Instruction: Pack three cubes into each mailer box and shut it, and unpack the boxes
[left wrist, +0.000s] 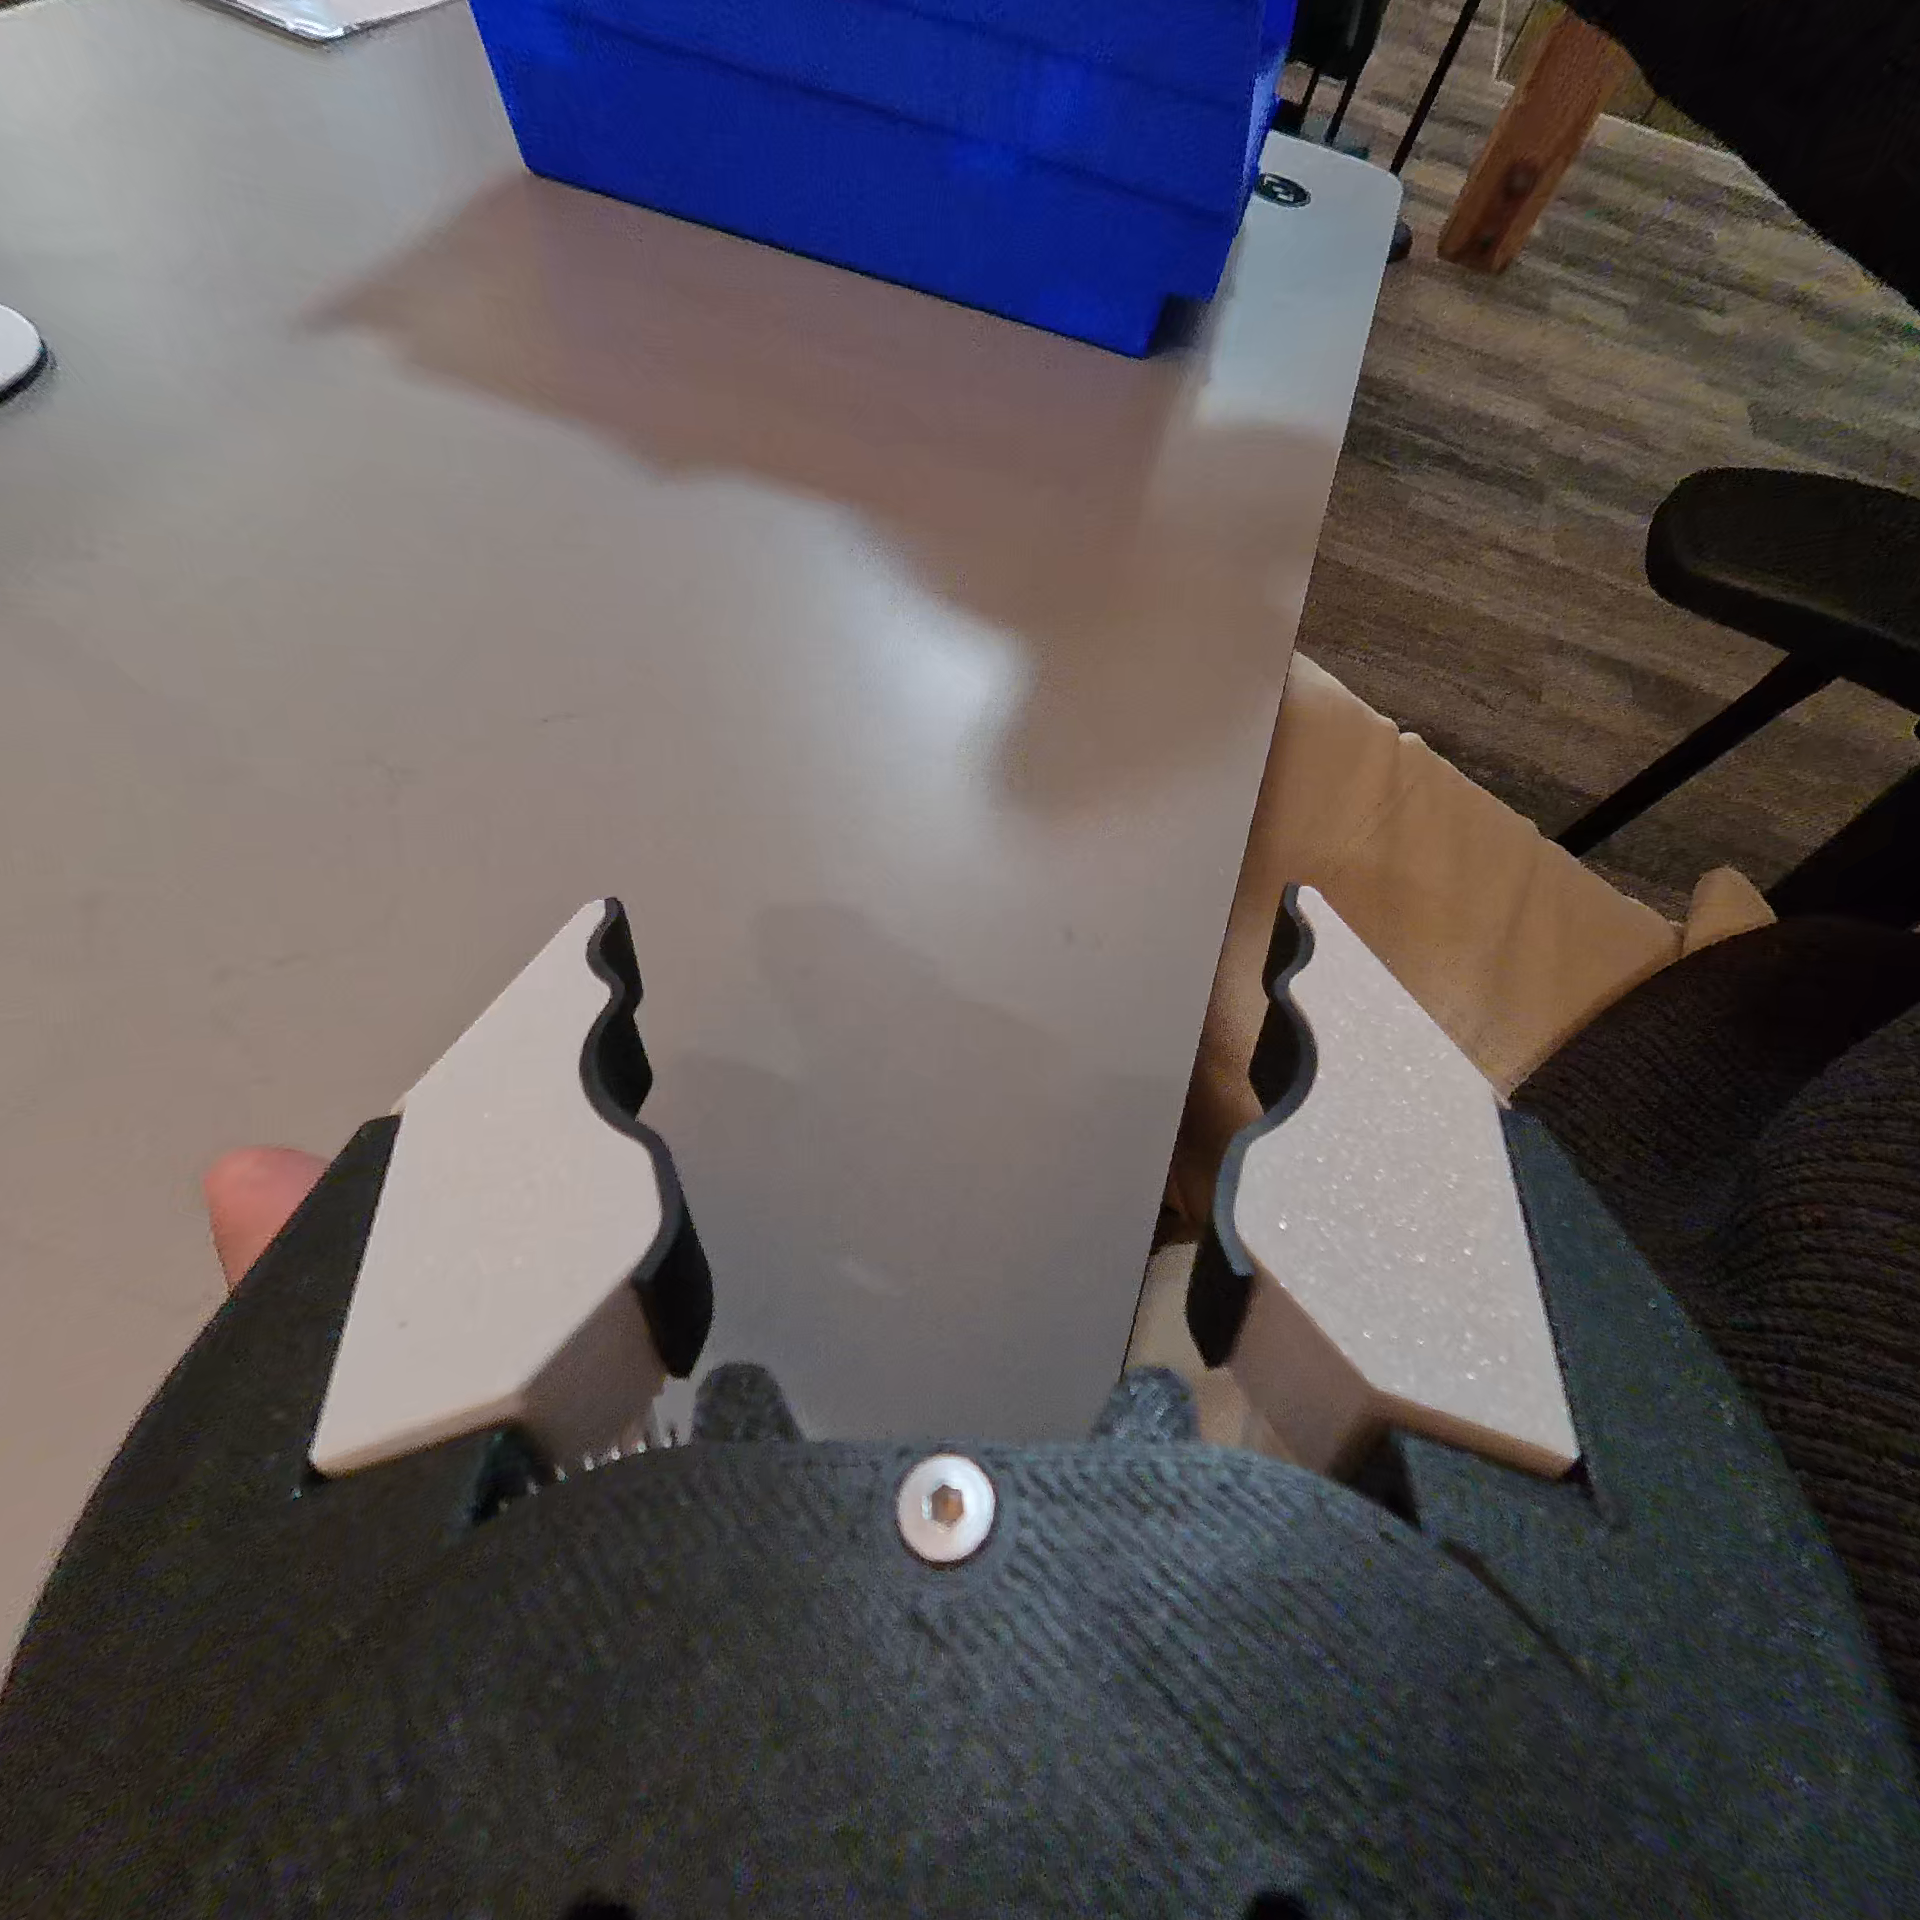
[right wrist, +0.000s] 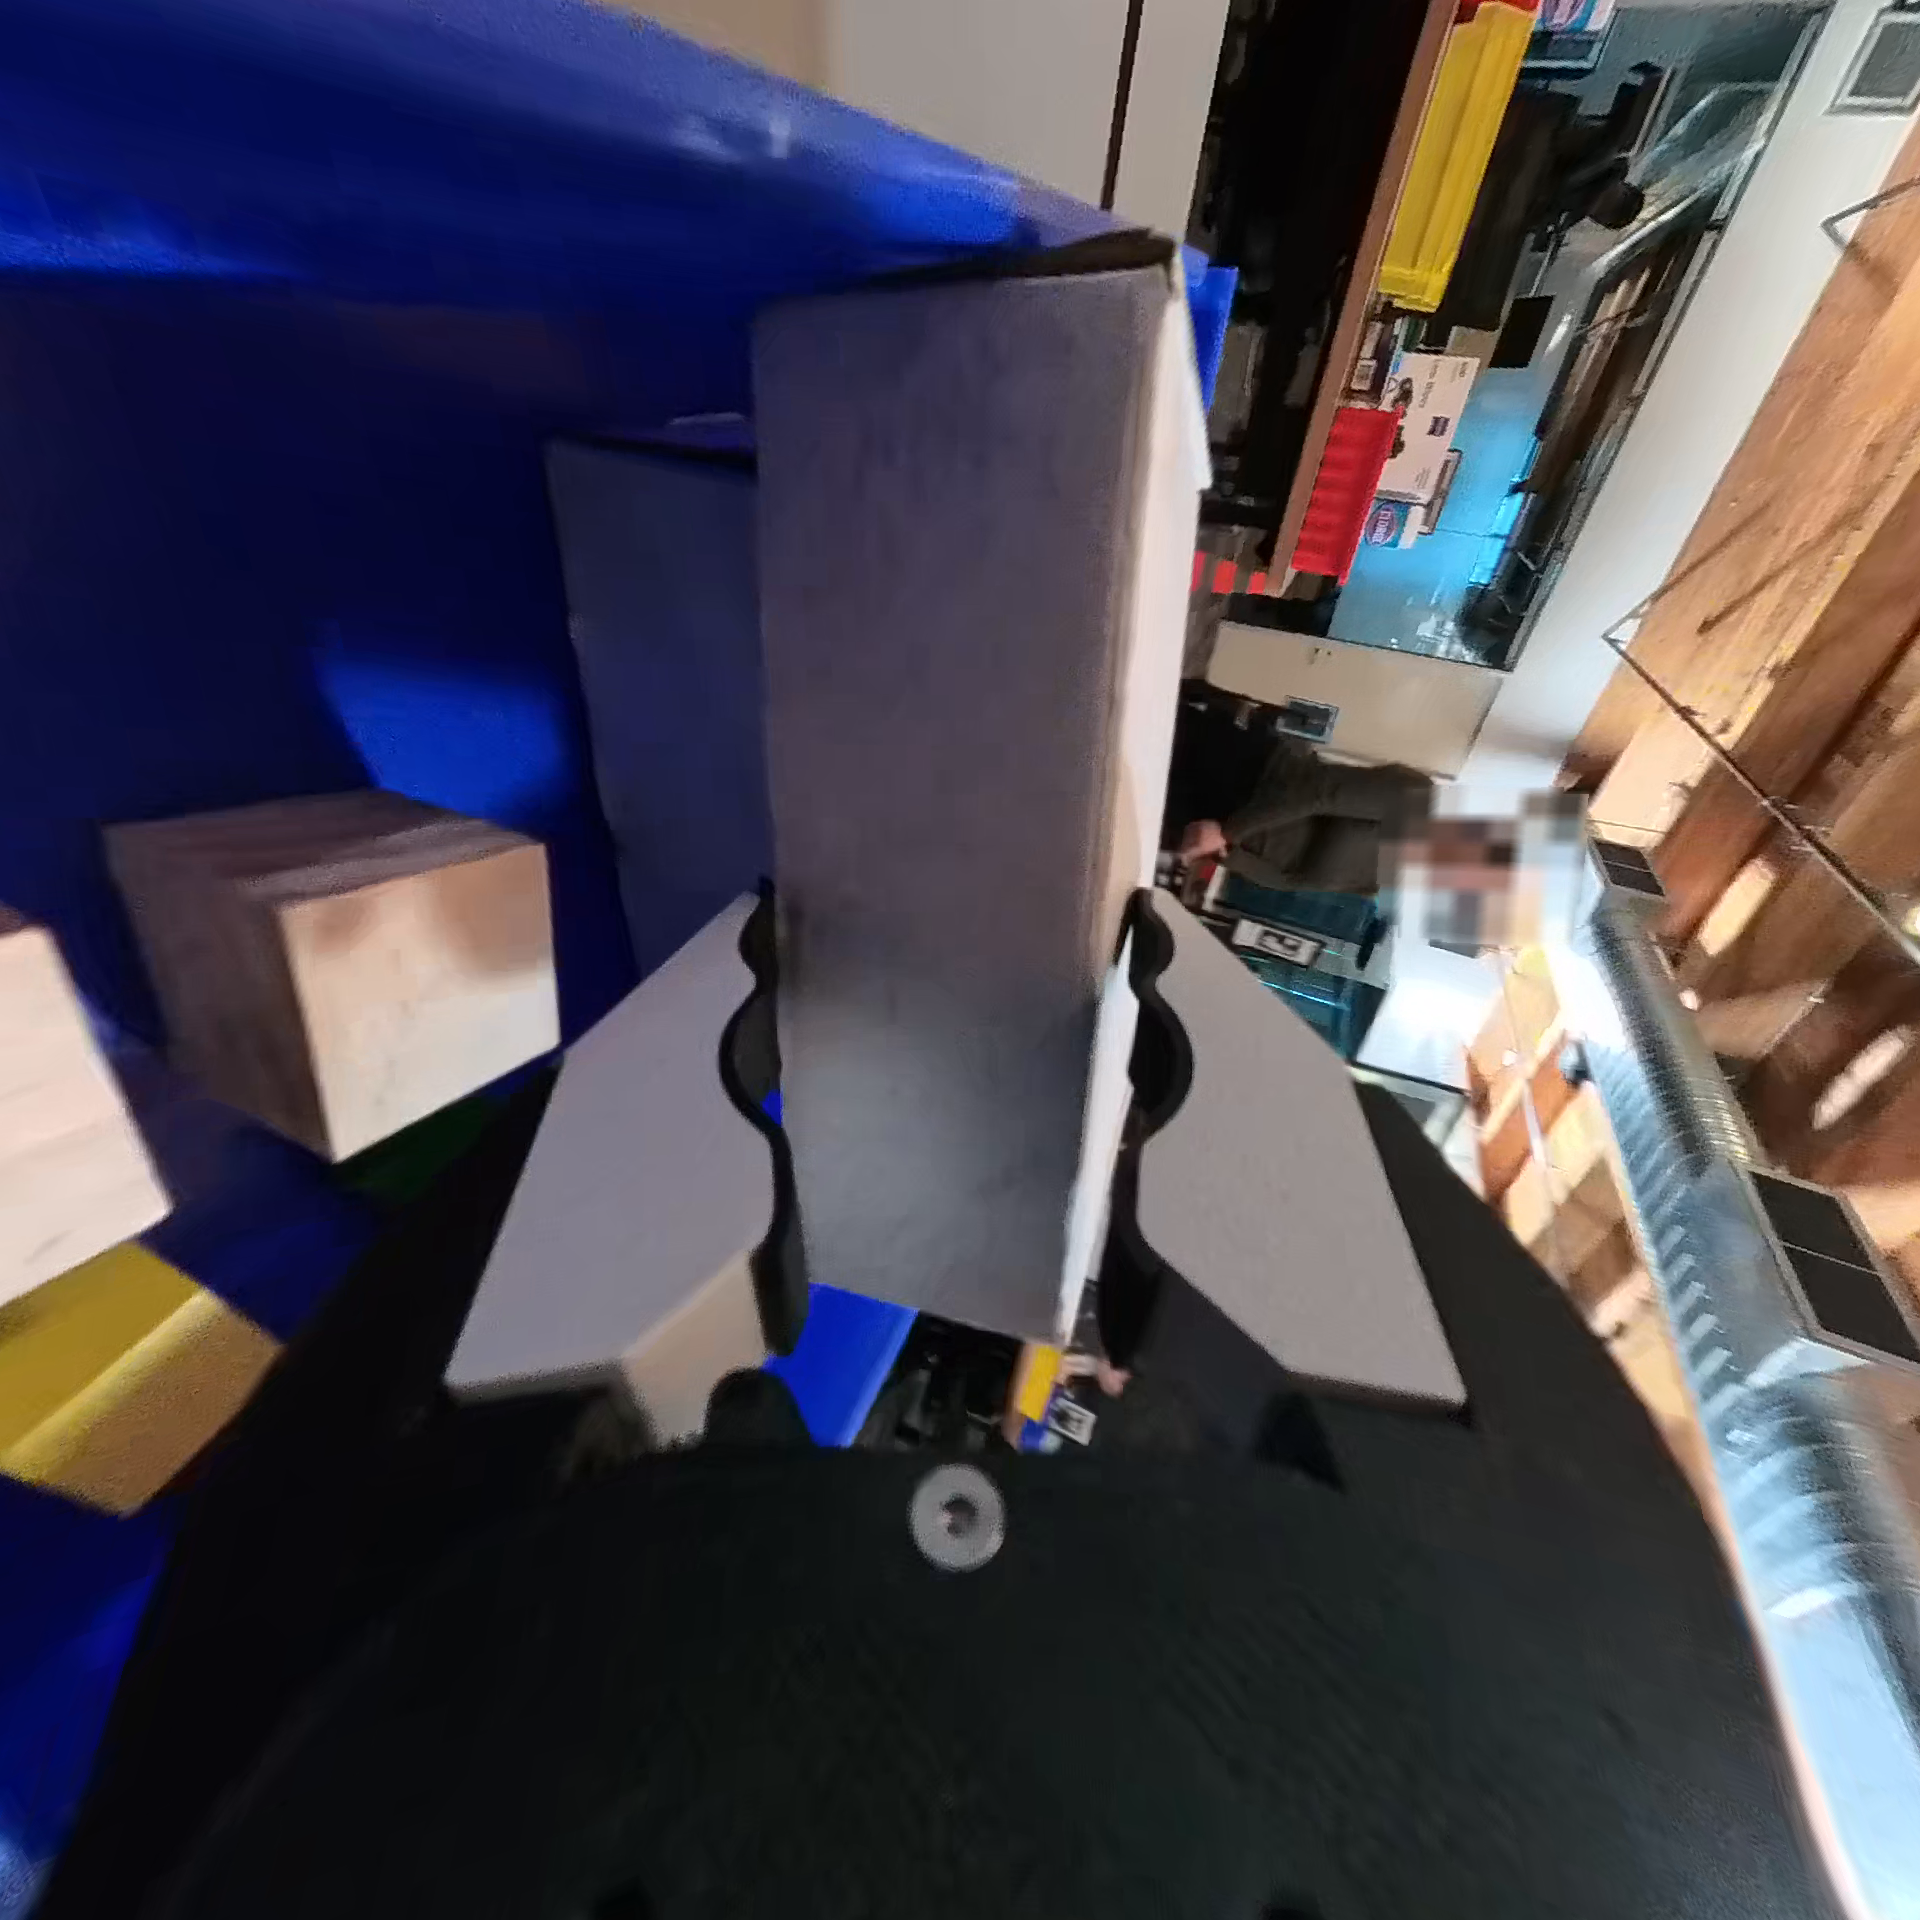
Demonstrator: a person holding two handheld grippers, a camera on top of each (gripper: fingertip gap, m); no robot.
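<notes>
In the right wrist view my right gripper [right wrist: 953,899] is shut on a white mailer box [right wrist: 956,623], gripping its near end across the narrow sides. The box stands on edge at the open side of a blue bin [right wrist: 312,416]. A second white box [right wrist: 655,675] stands just behind it in the bin. A wooden cube [right wrist: 343,966], another pale cube [right wrist: 52,1122] and a yellow cube [right wrist: 114,1371] lie in the bin to the left. In the left wrist view my left gripper [left wrist: 953,899] is open and empty above the grey table [left wrist: 623,623], well short of the blue bin [left wrist: 883,156].
The table's right edge runs just inside my left gripper's right finger; beyond it are a beige carton [left wrist: 1403,831], a black chair arm [left wrist: 1787,561] and carpet. A white round object [left wrist: 16,348] sits at the table's left edge. Shelves and a person show past the right gripper. The gap from one gripper's tips to the other's is roughly 40 cm. The wooden cube [right wrist: 343,966] is about 6 cm from my right fingertips.
</notes>
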